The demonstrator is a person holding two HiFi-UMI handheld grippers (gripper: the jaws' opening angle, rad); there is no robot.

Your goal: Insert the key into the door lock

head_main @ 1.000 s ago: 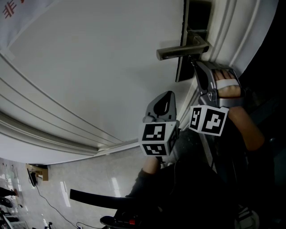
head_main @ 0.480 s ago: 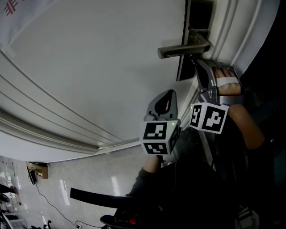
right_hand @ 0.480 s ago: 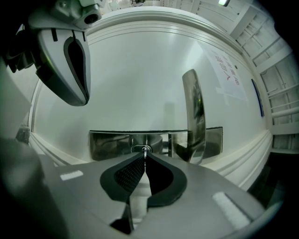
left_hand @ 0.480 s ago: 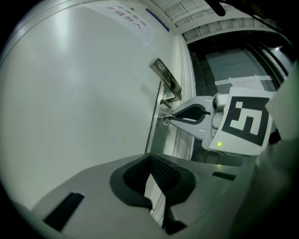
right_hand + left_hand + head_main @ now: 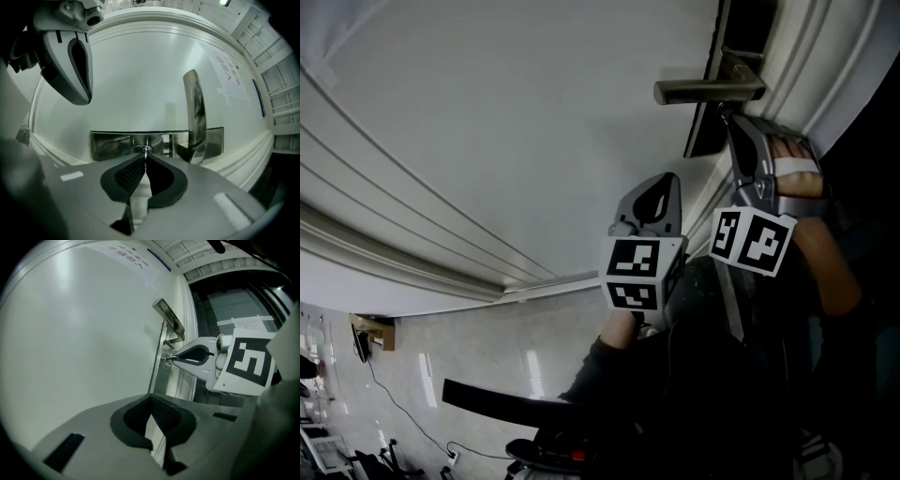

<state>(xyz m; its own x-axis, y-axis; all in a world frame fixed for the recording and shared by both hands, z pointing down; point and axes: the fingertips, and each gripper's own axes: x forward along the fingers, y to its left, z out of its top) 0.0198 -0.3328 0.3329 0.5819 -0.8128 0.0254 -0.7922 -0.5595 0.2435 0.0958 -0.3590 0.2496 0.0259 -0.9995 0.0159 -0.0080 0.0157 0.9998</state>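
My right gripper [image 5: 146, 158] is shut on a small silver key [image 5: 146, 152]. The key's tip sits at the keyhole of the metal lock plate [image 5: 110, 145], just beside the lever handle [image 5: 196, 117]. In the left gripper view the same right gripper [image 5: 174, 358] presses the key [image 5: 168, 361] against the door's edge plate, under the handle [image 5: 169, 320]. From the head view the right gripper [image 5: 734, 122] reaches up below the handle [image 5: 708, 91]. My left gripper [image 5: 666, 187] hangs back from the door, shut with nothing in it.
The white panelled door [image 5: 506, 122] fills most of the head view, with its frame mouldings [image 5: 825, 66] on the right. A paper notice [image 5: 133, 261] is stuck on the door. Tiled floor [image 5: 469, 375] with a cable lies below.
The head camera has shifted, so handle and grippers sit further right and higher in view. The right gripper stays at the lock with the key; the left stays back.
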